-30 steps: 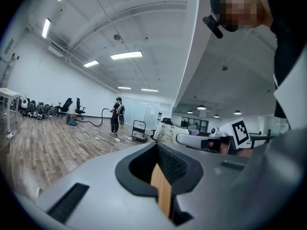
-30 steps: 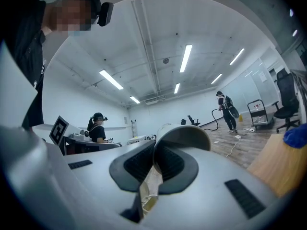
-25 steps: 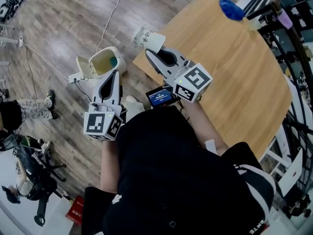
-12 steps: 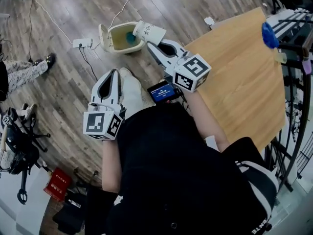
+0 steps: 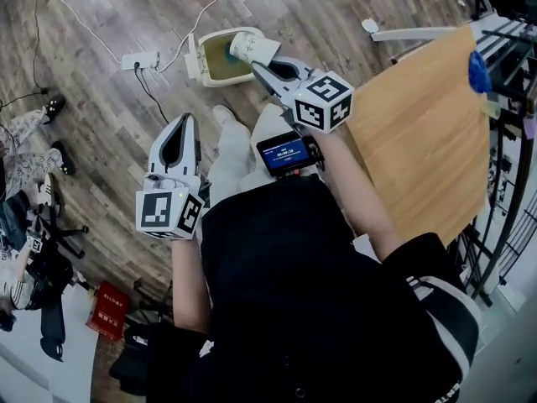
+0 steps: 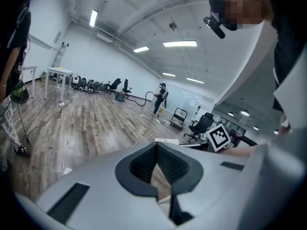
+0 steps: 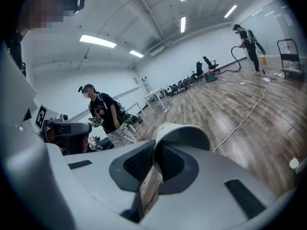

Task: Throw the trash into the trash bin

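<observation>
A white paper cup (image 5: 252,47) with print on its side hangs over the near rim of a cream trash bin (image 5: 220,59), which stands on the wooden floor with its lid flipped open. My right gripper (image 5: 258,64) is shut on the cup's wall; in the right gripper view the cup (image 7: 184,134) sticks out past the pinched jaws of that gripper (image 7: 154,163). Lower left, my left gripper (image 5: 186,119) points over bare floor with nothing in it. Its jaws meet at the tips in the left gripper view (image 6: 156,145).
A wooden table (image 5: 419,133) stands at the right with a blue thing (image 5: 479,72) at its far edge. A power strip (image 5: 139,60) and cables lie left of the bin. A person (image 7: 103,114) stands nearby on the floor.
Both grippers have swung from the table's corner out over the floor and sunk. The cup has travelled with the right gripper from beside the table to over the bin's rim.
</observation>
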A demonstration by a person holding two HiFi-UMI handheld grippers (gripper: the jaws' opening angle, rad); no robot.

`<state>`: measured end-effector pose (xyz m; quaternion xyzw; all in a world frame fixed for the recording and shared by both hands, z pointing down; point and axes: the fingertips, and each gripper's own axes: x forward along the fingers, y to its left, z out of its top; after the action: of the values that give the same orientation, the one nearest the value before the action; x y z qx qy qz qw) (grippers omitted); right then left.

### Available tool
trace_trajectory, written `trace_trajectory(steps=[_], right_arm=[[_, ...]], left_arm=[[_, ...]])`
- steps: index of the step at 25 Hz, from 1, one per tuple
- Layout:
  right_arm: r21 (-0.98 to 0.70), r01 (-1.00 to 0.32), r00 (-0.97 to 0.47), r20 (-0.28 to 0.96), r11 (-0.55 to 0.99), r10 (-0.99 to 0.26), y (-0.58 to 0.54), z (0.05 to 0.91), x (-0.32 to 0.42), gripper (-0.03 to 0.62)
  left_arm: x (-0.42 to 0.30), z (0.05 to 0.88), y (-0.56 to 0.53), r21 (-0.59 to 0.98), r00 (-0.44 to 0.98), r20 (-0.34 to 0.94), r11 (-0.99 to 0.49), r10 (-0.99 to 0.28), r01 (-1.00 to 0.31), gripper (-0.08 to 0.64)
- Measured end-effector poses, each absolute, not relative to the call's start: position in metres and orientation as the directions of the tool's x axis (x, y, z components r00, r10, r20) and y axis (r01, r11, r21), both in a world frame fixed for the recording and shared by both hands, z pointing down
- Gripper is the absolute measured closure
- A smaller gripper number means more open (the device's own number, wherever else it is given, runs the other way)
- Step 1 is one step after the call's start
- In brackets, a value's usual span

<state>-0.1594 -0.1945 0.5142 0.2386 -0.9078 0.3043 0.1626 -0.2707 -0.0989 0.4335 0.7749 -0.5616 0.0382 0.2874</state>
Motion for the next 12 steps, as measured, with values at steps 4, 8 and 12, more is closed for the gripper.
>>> trace_trajectory(steps=[4, 8, 12], right_arm=[[-0.539, -0.533, -0.83, 0.482, 0.653, -0.28, -0.222, 0.577, -0.175, 0.588], [-0.588, -0.548, -0.803, 0.568, 0.595, -0.179, -0.24, 0.683, -0.185, 0.588], [-0.59, -0.555, -0.758, 0.649, 0.587, -0.064, -0.241, 0.786, -0.186, 0.588]], left_arm=[[-0.27, 0.473, -0.108, 0.421, 0.401, 0.472, -0.199, -0.785, -0.885, 0.557], [-0.27, 0.541, -0.124, 0.466, 0.406, 0.573, -0.124, -0.712, -0.876, 0.557], [-0.258, 0.587, -0.123, 0.499, 0.417, 0.611, -0.081, -0.673, -0.863, 0.557]])
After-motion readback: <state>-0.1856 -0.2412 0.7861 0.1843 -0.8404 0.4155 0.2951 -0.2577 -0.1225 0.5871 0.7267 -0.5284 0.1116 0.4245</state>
